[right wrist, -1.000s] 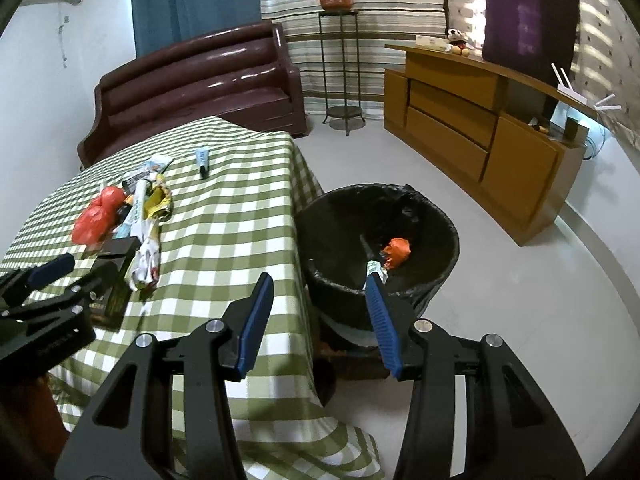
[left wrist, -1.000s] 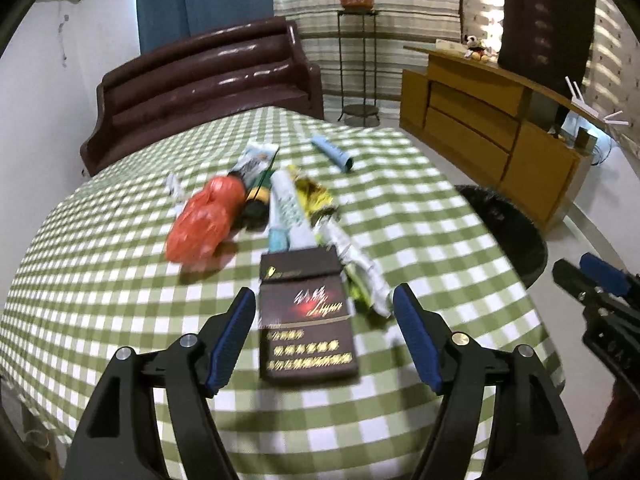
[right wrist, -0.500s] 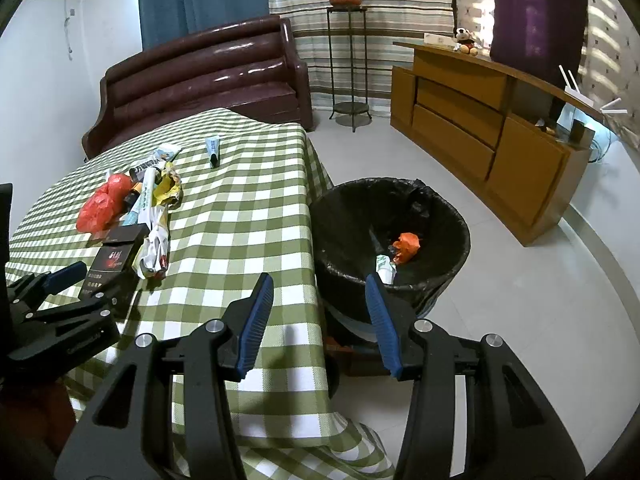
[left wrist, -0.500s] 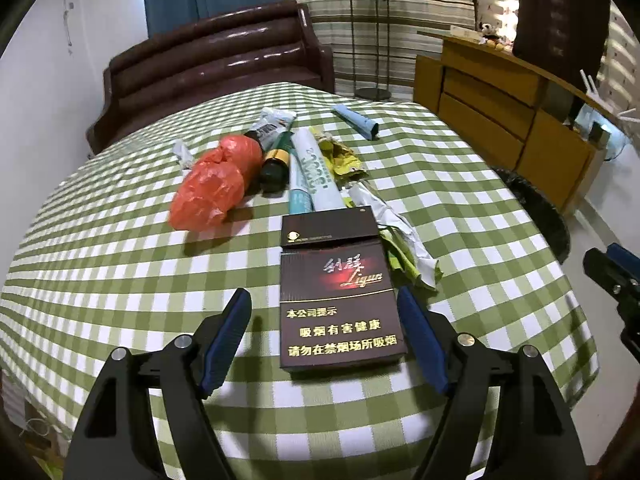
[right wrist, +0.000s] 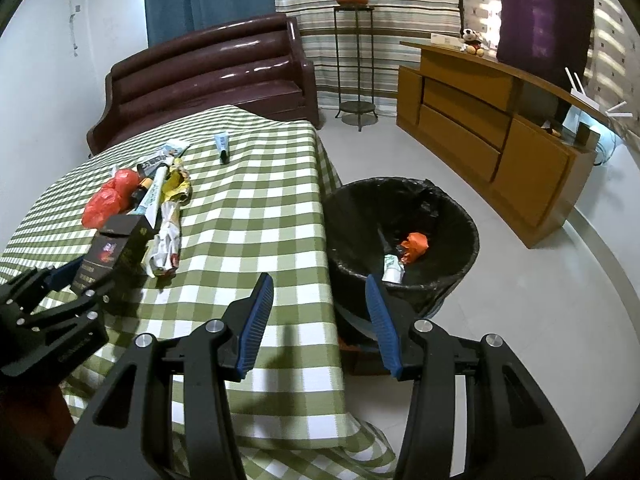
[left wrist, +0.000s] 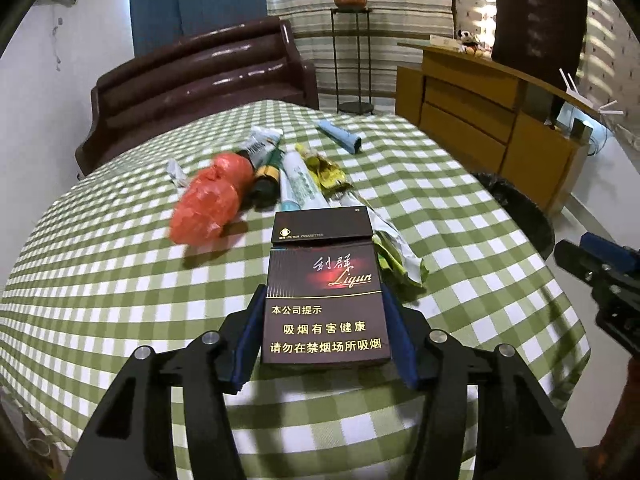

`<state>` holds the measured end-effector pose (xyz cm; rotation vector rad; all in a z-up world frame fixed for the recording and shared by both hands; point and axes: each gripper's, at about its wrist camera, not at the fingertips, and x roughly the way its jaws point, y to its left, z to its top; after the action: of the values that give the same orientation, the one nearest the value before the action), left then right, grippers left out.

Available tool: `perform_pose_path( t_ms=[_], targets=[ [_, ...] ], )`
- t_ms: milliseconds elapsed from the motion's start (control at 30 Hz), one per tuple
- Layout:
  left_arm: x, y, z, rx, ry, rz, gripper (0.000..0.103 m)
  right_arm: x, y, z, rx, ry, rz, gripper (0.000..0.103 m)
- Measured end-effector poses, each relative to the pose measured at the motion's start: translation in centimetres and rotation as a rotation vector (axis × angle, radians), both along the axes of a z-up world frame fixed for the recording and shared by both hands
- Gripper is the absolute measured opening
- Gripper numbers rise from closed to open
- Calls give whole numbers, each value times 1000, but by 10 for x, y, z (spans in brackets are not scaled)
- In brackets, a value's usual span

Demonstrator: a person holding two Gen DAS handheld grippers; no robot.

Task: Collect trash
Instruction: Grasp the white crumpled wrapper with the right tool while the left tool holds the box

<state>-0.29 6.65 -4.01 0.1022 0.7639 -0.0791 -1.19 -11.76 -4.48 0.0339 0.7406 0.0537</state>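
My left gripper (left wrist: 325, 320) is shut on a dark brown cigarette box (left wrist: 324, 280), its blue pads against both long sides; the box looks raised off the checked cloth. It also shows in the right wrist view (right wrist: 108, 256) held by the left gripper (right wrist: 76, 280). Behind it lie a red plastic bag (left wrist: 208, 204), a dark tube (left wrist: 266, 178), a white tube (left wrist: 298, 184), yellow wrappers (left wrist: 324, 170) and a crumpled wrapper (left wrist: 394, 252). My right gripper (right wrist: 318, 312) is open and empty above the table edge, beside the black-lined bin (right wrist: 404, 236).
A blue tube (left wrist: 338, 136) lies farther back on the green checked table (left wrist: 100, 280). The bin holds an orange scrap (right wrist: 416, 246) and a white tube (right wrist: 392, 268). A brown sofa (right wrist: 208, 76) stands behind the table, a wooden sideboard (right wrist: 492, 144) at right.
My left gripper moved forward around the cigarette box and closed on its sides. The right gripper stayed open and shifted slightly over the table edge by the bin.
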Motion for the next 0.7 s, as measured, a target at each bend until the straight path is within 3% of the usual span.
perform_pose_path(
  t_ms=[700],
  targets=[
    [3, 97, 8, 10, -22, 211, 54, 27, 90, 4, 0, -14, 171, 47]
  ],
)
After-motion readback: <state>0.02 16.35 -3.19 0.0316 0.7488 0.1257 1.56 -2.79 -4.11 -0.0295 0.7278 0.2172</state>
